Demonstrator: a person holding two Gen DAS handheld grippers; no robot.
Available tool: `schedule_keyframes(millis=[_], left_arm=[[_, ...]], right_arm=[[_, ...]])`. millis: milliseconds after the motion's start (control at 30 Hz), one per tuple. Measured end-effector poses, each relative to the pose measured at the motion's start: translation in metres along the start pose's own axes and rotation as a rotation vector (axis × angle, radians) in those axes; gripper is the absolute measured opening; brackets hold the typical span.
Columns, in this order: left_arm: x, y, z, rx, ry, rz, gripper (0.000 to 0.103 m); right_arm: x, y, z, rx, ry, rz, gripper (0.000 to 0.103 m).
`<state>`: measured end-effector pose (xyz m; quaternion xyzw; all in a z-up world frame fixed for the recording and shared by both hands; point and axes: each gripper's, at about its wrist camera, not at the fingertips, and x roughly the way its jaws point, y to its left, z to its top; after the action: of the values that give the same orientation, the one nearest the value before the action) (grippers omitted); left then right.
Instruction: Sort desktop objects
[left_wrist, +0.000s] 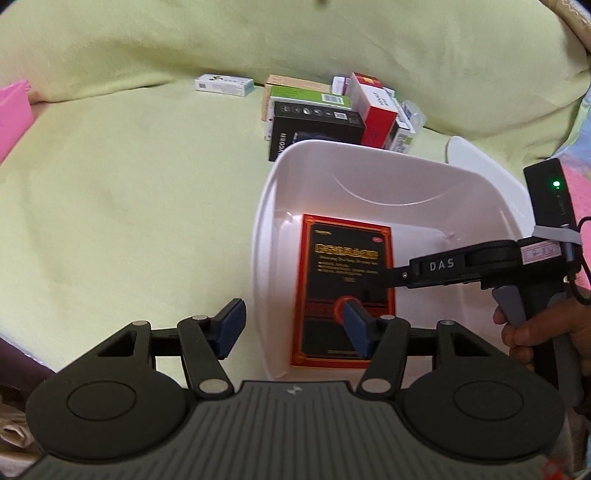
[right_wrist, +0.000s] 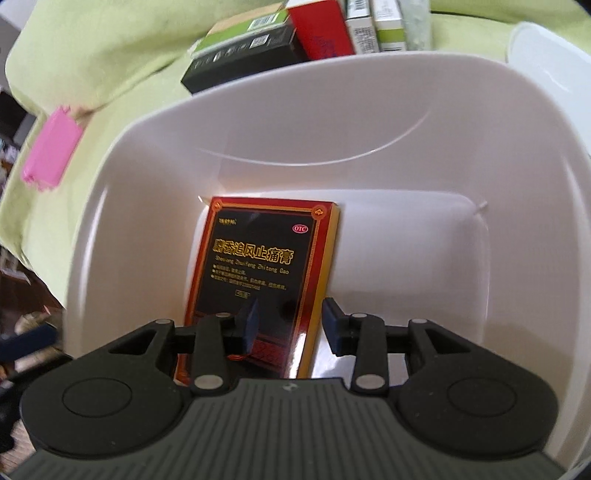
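Note:
A red and black flat medicine box (left_wrist: 345, 258) (right_wrist: 266, 266) lies on the floor of a white plastic bin (left_wrist: 266, 229) (right_wrist: 147, 155), against its left side. My right gripper (right_wrist: 291, 325) (left_wrist: 388, 275) hangs open inside the bin just over the box's near end, with nothing gripped. My left gripper (left_wrist: 293, 328) is open too, straddling the bin's left wall: one finger outside over the green cloth, the other above the box. A pile of several boxes (left_wrist: 332, 110) (right_wrist: 277, 37) stands behind the bin.
A green cloth (left_wrist: 129, 203) covers the surface and rises at the back. A small white box (left_wrist: 223, 85) lies apart at the far left of the pile. A white lid (left_wrist: 476, 158) (right_wrist: 546, 66) rests behind the bin's right side. A pink object (left_wrist: 11, 114) (right_wrist: 51, 151) sits at the left edge.

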<state>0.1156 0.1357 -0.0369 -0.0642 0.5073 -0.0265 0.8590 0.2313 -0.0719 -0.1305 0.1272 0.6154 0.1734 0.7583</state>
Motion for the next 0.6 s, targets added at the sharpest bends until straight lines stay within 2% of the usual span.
schedule_keyframes(millis=[167, 333, 433, 600], left_arm=[[0.002, 0.006, 0.0, -0.009, 0.0, 0.01, 0.061], [0.005, 0.008, 0.0, -0.011, 0.007, 0.024, 0.061], [0.006, 0.007, 0.0, -0.011, 0.008, 0.036, 0.061], [0.006, 0.006, 0.001, -0.008, 0.004, 0.043, 0.061]], right_arm=[[0.014, 0.007, 0.001, -0.083, 0.017, -0.049, 0.034], [0.014, 0.017, -0.001, -0.223, 0.007, -0.07, 0.034], [0.014, 0.021, -0.003, -0.3, 0.0, -0.061, 0.035], [0.014, 0.021, -0.004, -0.33, 0.001, -0.045, 0.035]])
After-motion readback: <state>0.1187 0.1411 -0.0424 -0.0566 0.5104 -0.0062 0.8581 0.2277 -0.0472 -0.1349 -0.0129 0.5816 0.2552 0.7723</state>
